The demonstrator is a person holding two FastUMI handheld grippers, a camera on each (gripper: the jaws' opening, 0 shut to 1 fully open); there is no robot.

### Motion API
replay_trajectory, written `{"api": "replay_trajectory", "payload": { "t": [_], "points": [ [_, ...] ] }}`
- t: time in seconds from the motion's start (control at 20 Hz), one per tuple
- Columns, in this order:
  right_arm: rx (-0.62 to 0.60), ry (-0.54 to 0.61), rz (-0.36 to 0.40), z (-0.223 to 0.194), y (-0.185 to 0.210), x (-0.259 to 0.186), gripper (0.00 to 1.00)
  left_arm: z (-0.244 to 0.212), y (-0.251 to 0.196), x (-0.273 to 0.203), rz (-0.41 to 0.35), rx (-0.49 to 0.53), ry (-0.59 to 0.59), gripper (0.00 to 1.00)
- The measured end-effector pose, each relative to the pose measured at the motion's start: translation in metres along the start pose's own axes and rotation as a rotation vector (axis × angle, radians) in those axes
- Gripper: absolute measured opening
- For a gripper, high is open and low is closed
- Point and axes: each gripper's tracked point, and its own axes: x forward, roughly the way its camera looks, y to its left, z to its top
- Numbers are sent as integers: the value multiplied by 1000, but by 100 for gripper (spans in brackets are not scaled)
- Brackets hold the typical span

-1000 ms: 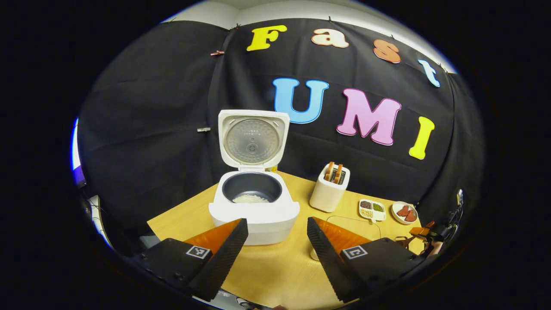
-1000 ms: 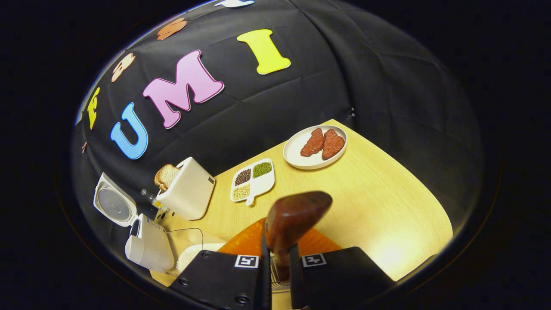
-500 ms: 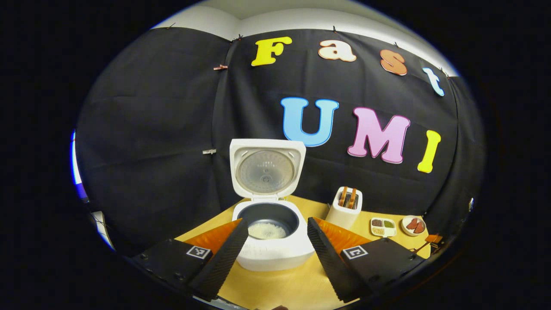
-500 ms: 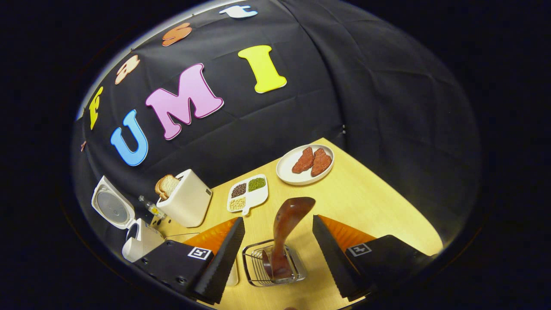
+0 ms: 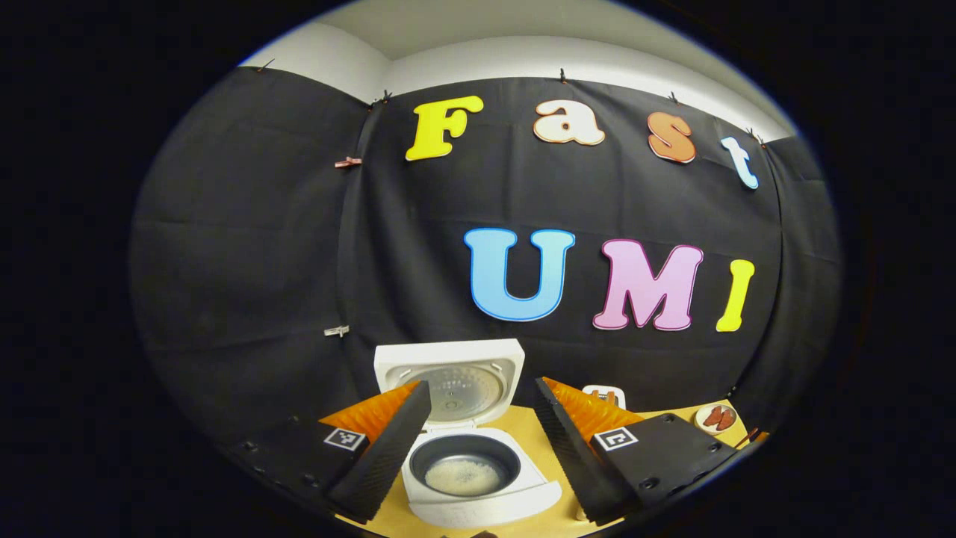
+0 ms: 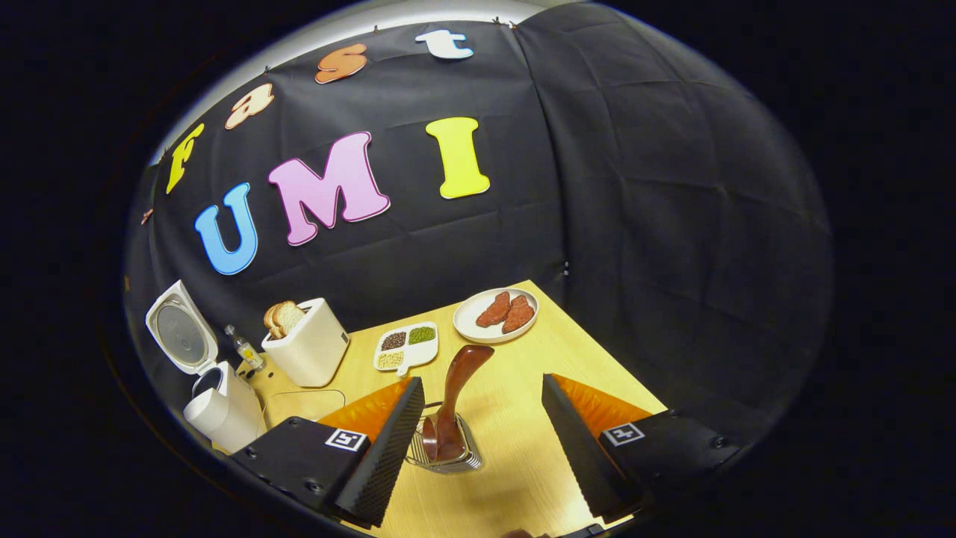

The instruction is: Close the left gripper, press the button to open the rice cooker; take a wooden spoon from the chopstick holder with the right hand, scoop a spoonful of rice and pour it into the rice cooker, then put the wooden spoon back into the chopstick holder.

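Currently, the left gripper (image 5: 482, 441) has its jaws spread wide and grips nothing. Between its fingers, in the left gripper view, sits the rice cooker (image 5: 478, 478) on the wooden table (image 5: 538, 441). Its lid (image 5: 452, 381) stands upright and open, and white rice (image 5: 463, 476) lies in the dark inner pot.

The right gripper (image 6: 482, 441) likewise has its jaws spread apart, touching nothing. In the right gripper view, the wooden spoon (image 6: 455, 396) stands tilted in the wire chopstick holder (image 6: 444, 452), which rests on the table between the two fingers, nearer the finger on the left of the view.

Farther back stand a white toaster (image 6: 306, 347) holding bread slices, a divided dish of beans (image 6: 405, 347), and a plate (image 6: 495, 314) carrying two reddish pieces. A small bottle (image 6: 243, 347) stands between the toaster and the rice cooker.
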Motion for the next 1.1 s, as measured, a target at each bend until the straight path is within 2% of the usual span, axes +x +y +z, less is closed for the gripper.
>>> {"api": "replay_trajectory", "payload": {
  "t": [0.15, 0.4, 0.5, 0.85, 1.1],
  "points": [
    [-20, -19, -29, 1, -2, -20, 98, 27, 12, 31, -17, -15, -3, 95],
    [-32, -44, -72, -1, 3, -49, 98, 37, 43, 98, 2, 26, 12, 95],
    [-46, -54, -95, -3, 5, -60, 98, 30, 52, 123, -4, 26, 23, 95],
    [-90, -48, -137, -18, 23, -96, 98, -7, 83, 212, 6, -67, 117, 95],
    [-110, -48, -143, -23, 35, -108, 99, -34, 87, 246, 21, -82, 209, 95]
  ]
}}
